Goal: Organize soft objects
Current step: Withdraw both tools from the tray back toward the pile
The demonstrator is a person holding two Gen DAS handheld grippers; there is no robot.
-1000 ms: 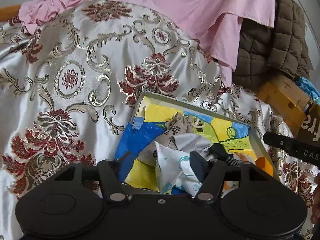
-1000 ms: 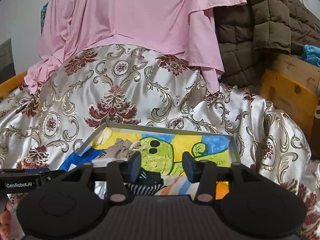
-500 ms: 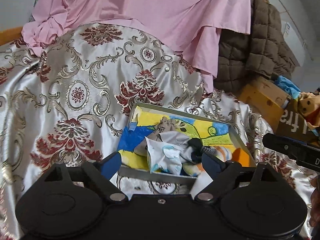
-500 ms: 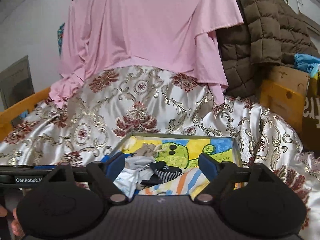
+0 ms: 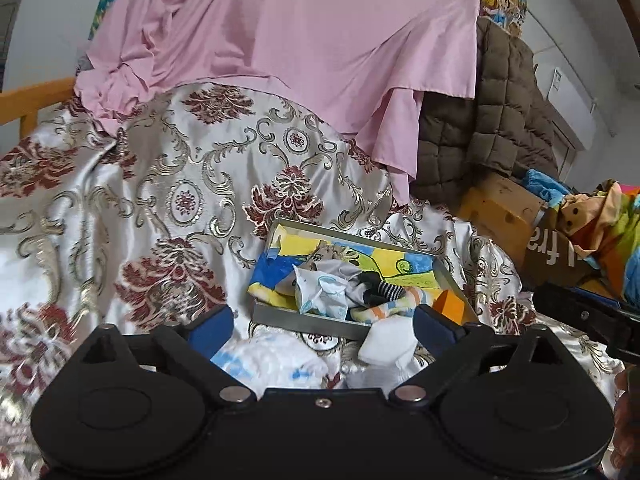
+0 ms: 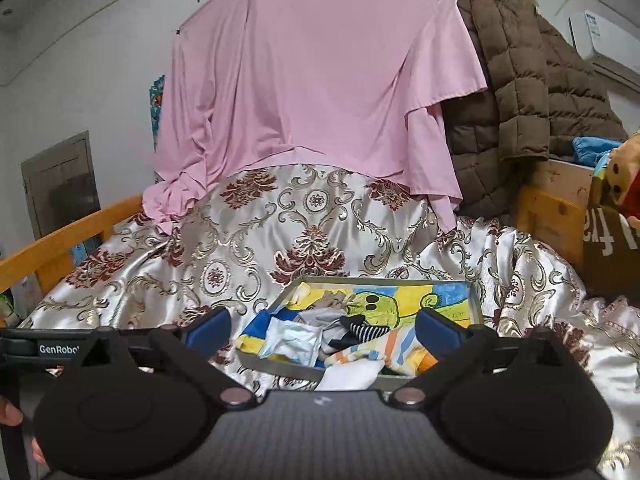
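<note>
A shallow metal tray [image 5: 308, 320] [image 6: 276, 366] with a bright cartoon lining lies on the brocade bedspread. In it sit a pale printed cloth [image 5: 322, 294] [image 6: 292, 338], a beige drawstring pouch [image 5: 334, 252], a black-and-white striped sock [image 5: 386, 290] [image 6: 366, 332] and an orange-striped sock [image 5: 394, 308] [image 6: 356, 356]. A white sock [image 5: 388, 344] [image 6: 352, 376] hangs over the tray's near rim. A white printed cloth [image 5: 276, 360] lies on the bed before the tray. My left gripper [image 5: 322, 330] and right gripper [image 6: 322, 326] are both open, empty, held back from the tray.
A pink sheet [image 5: 304, 40] hangs behind the bed. A brown quilted coat [image 5: 484, 128] and wooden boxes [image 5: 500, 208] stand at the right with a stuffed toy [image 5: 592, 216]. An orange wooden bed rail [image 6: 60, 240] runs along the left.
Both grippers have opened wide and pulled back and up from the tray. The white sock and the loose white cloth have come into view.
</note>
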